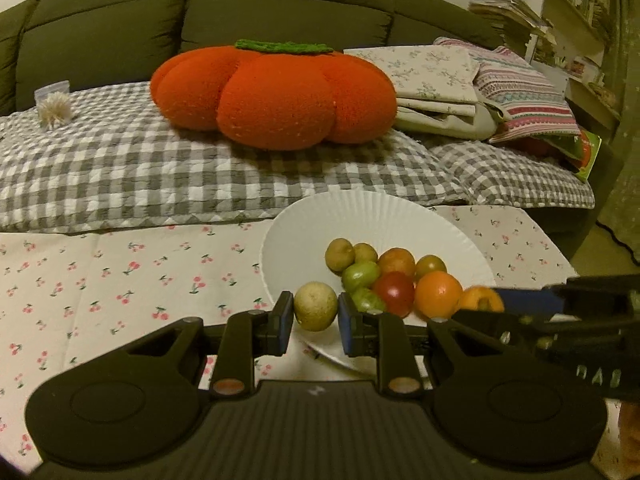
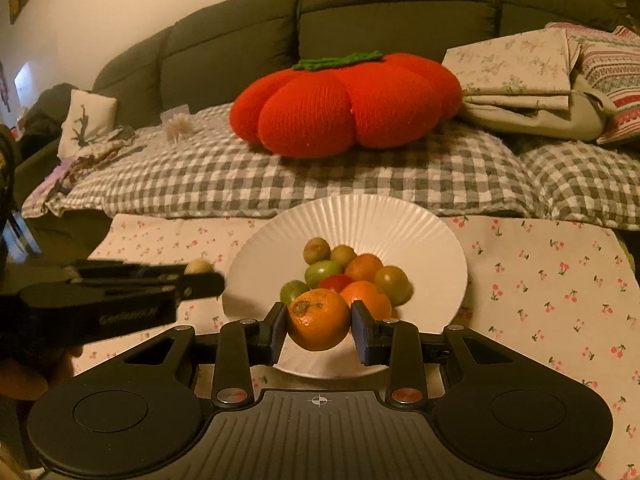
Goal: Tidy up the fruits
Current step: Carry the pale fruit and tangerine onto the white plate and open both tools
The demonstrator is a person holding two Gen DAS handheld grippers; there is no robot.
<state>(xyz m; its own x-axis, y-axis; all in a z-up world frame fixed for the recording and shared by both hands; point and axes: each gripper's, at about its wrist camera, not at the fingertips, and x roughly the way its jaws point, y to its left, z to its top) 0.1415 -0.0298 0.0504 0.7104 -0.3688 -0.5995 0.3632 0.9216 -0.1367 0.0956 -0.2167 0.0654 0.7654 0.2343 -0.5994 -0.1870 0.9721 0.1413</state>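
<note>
A white ribbed plate (image 1: 372, 220) (image 2: 360, 216) sits on the cherry-print cloth and holds several small fruits: green, brownish, red and orange ones (image 1: 394, 290) (image 2: 362, 266). My left gripper (image 1: 314, 312) is shut on a small pale brown fruit (image 1: 316, 306), held just above the plate's left rim. My right gripper (image 2: 320, 326) is shut on an orange with a dark scar (image 2: 319, 319), held over the plate's near edge. Each gripper shows in the other's view: the right one (image 1: 480, 304) with its orange, the left one (image 2: 204, 276) with its brown fruit (image 2: 199, 267).
Behind the table stands a dark green sofa (image 1: 280, 12) under a grey checked blanket (image 1: 160, 168), with a big red tomato-shaped cushion (image 1: 276, 92) (image 2: 348, 104) and folded linens (image 1: 460, 84) on it. The cherry-print cloth (image 1: 100, 280) (image 2: 540, 280) stretches to both sides of the plate.
</note>
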